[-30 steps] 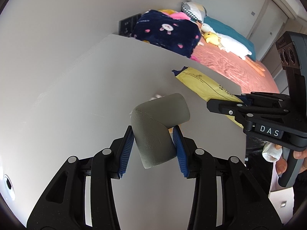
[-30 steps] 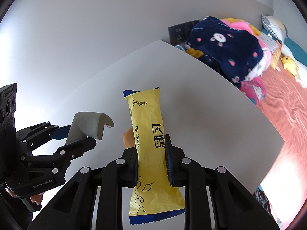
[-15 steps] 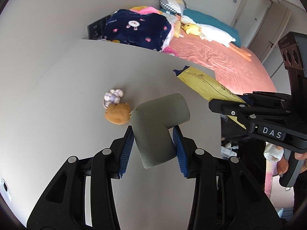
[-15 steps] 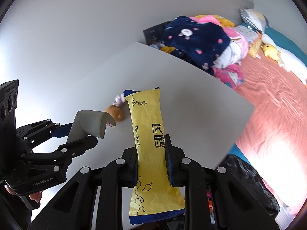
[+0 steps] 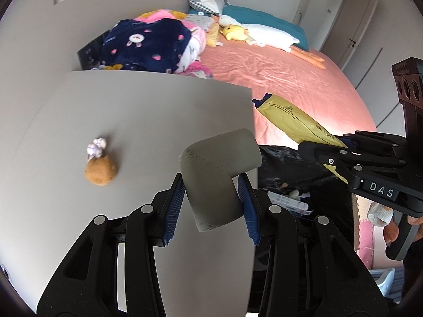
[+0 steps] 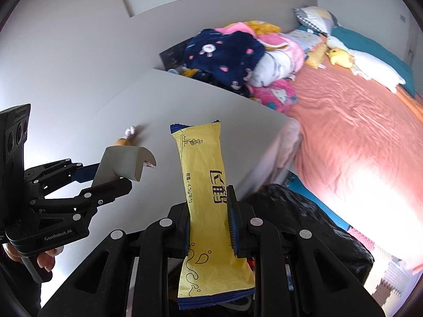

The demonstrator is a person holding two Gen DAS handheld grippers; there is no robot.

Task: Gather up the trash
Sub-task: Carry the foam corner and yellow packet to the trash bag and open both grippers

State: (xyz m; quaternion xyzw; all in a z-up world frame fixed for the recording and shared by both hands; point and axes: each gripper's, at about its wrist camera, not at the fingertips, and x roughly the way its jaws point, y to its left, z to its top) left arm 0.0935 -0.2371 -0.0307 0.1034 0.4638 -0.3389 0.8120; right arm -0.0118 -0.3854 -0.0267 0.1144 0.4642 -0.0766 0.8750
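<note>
My left gripper [image 5: 211, 206] is shut on a grey foam corner guard [image 5: 215, 177] and holds it over the right edge of the grey table [image 5: 145, 111]. It also shows in the right wrist view [image 6: 124, 165]. My right gripper [image 6: 208, 224] is shut on a yellow snack wrapper [image 6: 205, 179] and holds it above a black trash bag [image 6: 304, 219]. The wrapper also shows in the left wrist view [image 5: 293, 121]. The bag [image 5: 290, 174] holds some litter. A brown lump [image 5: 101, 170] and a crumpled white wrapper [image 5: 96, 146] lie on the table.
A bed with a pink sheet [image 5: 285, 79] stands beyond the table, with a navy blanket [image 5: 145, 45], pillows and plush toys on it. A black box [image 5: 90, 52] stands at the table's far edge. A pink and grey floor mat [image 6: 391, 272] lies beside the bag.
Both grippers have moved right, off the table's middle toward its right edge. The trash bag has come into view below them. The brown lump and white wrapper now lie further left.
</note>
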